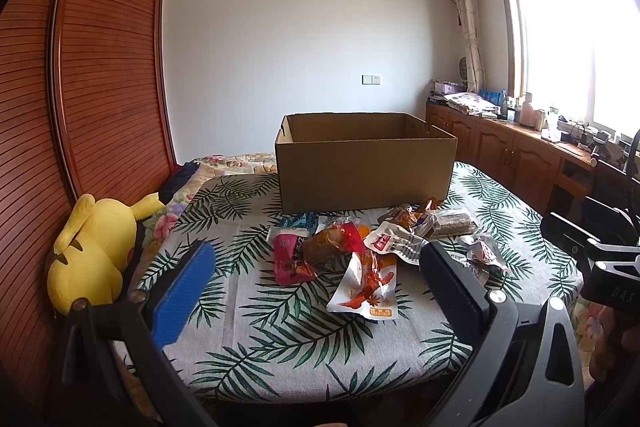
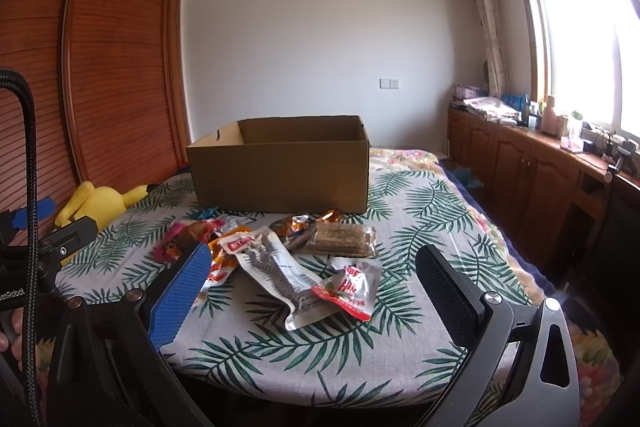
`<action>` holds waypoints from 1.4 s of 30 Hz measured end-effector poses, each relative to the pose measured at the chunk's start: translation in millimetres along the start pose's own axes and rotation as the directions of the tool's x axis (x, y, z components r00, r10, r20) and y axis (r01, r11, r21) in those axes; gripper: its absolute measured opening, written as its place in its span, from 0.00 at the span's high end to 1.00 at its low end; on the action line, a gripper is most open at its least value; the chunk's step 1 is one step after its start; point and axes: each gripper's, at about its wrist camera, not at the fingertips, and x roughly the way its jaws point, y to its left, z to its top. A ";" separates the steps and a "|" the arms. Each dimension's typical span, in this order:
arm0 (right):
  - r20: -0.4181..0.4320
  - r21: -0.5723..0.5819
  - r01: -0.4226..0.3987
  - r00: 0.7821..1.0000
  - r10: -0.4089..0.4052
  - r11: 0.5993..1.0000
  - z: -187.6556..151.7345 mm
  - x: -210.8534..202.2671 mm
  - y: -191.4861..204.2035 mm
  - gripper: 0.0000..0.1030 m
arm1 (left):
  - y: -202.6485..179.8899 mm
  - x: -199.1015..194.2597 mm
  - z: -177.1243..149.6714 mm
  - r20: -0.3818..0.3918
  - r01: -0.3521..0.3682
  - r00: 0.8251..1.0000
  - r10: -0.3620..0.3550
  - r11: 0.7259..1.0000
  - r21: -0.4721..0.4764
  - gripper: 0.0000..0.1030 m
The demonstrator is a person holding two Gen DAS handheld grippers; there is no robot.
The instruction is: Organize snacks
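An open cardboard box (image 1: 366, 163) (image 2: 280, 169) stands at the far side of a table with a leaf-print cloth (image 1: 280, 339) (image 2: 360, 359). In front of it lies a heap of snack packets: a pink packet (image 1: 290, 259), a white-and-orange pouch (image 1: 366, 287), a long white pouch (image 2: 280, 275), a red-and-white packet (image 2: 352, 285) and a clear-wrapped brown bar (image 2: 342, 239) (image 1: 452, 223). My left gripper (image 1: 316, 271) is open, held above the near side of the heap. My right gripper (image 2: 314, 275) is open too, with nothing between its fingers.
A yellow plush toy (image 1: 90, 251) (image 2: 98, 203) lies at the table's left edge by a slatted wooden wardrobe (image 1: 80, 67). Low wooden cabinets (image 2: 532, 183) with clutter run along the right wall under the window. The other gripper's black frame (image 1: 600, 251) shows at the right.
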 end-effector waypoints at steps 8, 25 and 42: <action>0.001 0.003 0.000 1.000 0.000 1.000 0.3 0.4 -0.9 0.00 | -0.4 0.2 -0.4 0.000 0.000 1.000 0.000 1.000 0.000 0.00; 0.007 0.003 0.004 1.000 -0.004 1.000 2.3 0.4 -1.4 0.00 | -0.2 -0.5 2.1 0.002 0.008 1.000 -0.008 1.000 0.004 0.00; -0.002 0.008 0.001 1.000 -0.001 1.000 0.6 2.6 -4.2 0.00 | -2.0 4.9 -1.2 -0.010 0.014 1.000 -0.014 1.000 0.012 0.00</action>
